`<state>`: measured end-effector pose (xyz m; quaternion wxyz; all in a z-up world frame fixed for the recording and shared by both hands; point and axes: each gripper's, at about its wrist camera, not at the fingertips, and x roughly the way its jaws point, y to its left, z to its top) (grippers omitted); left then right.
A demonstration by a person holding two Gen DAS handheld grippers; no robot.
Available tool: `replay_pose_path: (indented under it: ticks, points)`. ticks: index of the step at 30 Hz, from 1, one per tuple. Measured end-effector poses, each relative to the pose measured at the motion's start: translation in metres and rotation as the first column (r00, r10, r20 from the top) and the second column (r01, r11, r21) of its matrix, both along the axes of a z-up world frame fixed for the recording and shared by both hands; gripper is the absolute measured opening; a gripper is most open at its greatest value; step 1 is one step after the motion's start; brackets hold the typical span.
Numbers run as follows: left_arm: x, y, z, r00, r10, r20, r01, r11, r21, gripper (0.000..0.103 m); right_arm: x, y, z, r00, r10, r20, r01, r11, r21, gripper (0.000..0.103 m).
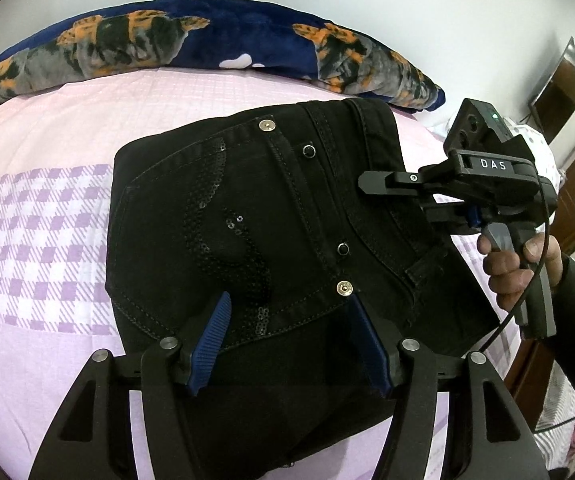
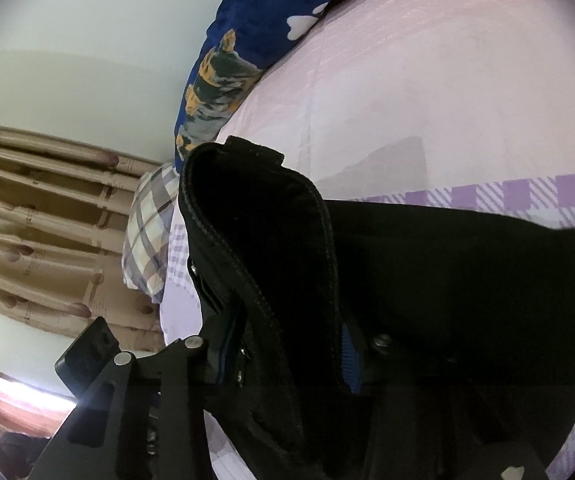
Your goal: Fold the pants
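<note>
1. On the bed (image 1: 47,128), over a pink sheet with a band of purple check, lie the black pants (image 1: 255,208), folded into a compact bundle with the waistband toward the right side of the left wrist view.
2. The upper face of the bundle shows a back pocket (image 1: 215,232) trimmed with black sequins, stitched seams, 2 silver rivets and 2 dark studs. Whether the pocket holds anything cannot be told.
3. The left claw (image 1: 287,340) sits at the near edge of the pants with its 2 blue-padded fingers (image 1: 213,344) spread wide; the cloth lies between and under them, and neither pad presses on it.
4. The right claw (image 1: 371,182) reaches in from the right at the waistband (image 2: 255,240). In its own wrist view a thick fold of the waistband with a belt loop runs up between the blue pads, which sit tight against the cloth on both sides, so it is clamped on the pants.
5. The person's right hand (image 1: 519,264) wraps the handle of that tool, and a black cable (image 1: 543,240) loops past it.
6. A navy blanket (image 1: 215,40) with orange and grey animal prints lies along the far edge of the bed, apart from the pants.
7. A plaid pillow (image 2: 147,232) and tan curtains (image 2: 47,208) show beyond the bed in the right wrist view.
</note>
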<state>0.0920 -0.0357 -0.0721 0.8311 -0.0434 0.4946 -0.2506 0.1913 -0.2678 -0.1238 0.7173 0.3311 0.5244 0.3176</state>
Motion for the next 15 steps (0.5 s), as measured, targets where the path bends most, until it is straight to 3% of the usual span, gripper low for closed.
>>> replay_pose_path:
  ticks: [8,15]
  points:
    - [0.002,0.0,0.004,1.0,0.004,-0.004,-0.004,1.0,0.002,0.062,-0.017,0.008,0.023,0.997,-0.079,0.027,0.08,0.995,-0.058,0.016]
    - [0.004,0.01,0.015,0.999,0.039,-0.032,-0.04,0.998,-0.037,0.062,-0.041,0.017,0.053,0.989,-0.136,0.065,0.143,0.983,-0.118,0.014]
